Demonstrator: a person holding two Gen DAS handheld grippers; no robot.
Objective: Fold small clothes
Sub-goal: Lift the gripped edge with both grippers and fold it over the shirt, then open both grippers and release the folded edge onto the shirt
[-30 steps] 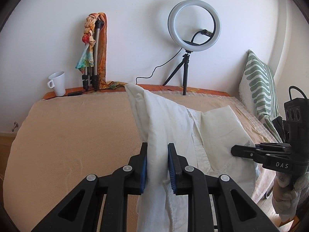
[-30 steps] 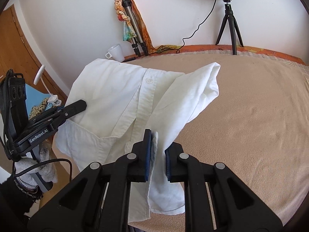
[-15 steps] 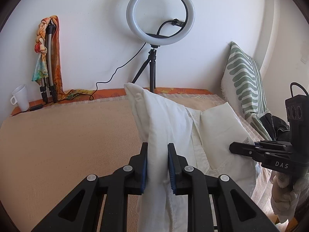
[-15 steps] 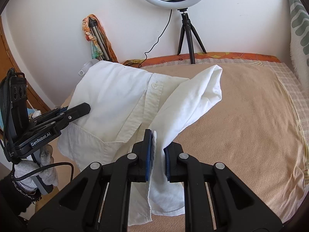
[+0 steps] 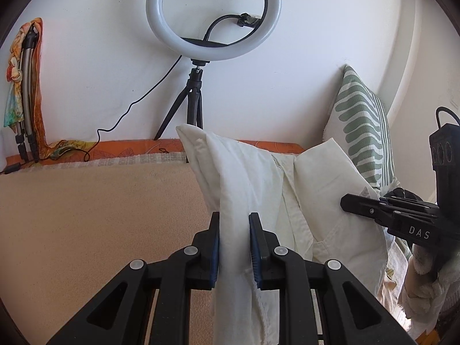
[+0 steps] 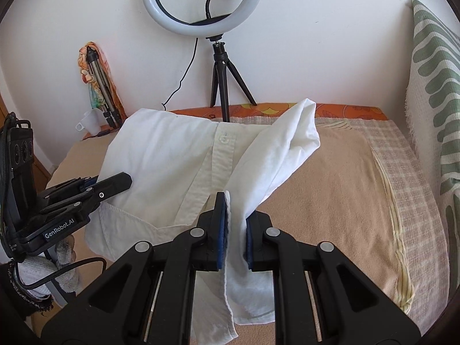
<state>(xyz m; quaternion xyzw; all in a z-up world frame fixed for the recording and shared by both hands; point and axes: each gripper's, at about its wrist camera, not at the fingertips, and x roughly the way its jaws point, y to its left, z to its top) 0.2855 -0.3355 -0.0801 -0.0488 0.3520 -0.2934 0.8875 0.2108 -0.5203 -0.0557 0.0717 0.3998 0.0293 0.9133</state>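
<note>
Pinching white shirt (image 6: 161, 155) edges, both hand-held grippers above blanket (image 6: 339, 189).

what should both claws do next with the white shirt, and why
Probably lower both together toward the tan blanket-covered bed and lay the garment flat. The left claw and right claw each pinch the white button-up cotton shirt, which hangs bunched and lifted rather than spread, so folding seems premature.

Both wrist views look low across the bed (image 5: 86, 215) toward the wall, close behind the shirt (image 6: 172, 158), sharing the ring light (image 5: 212, 14)
</note>
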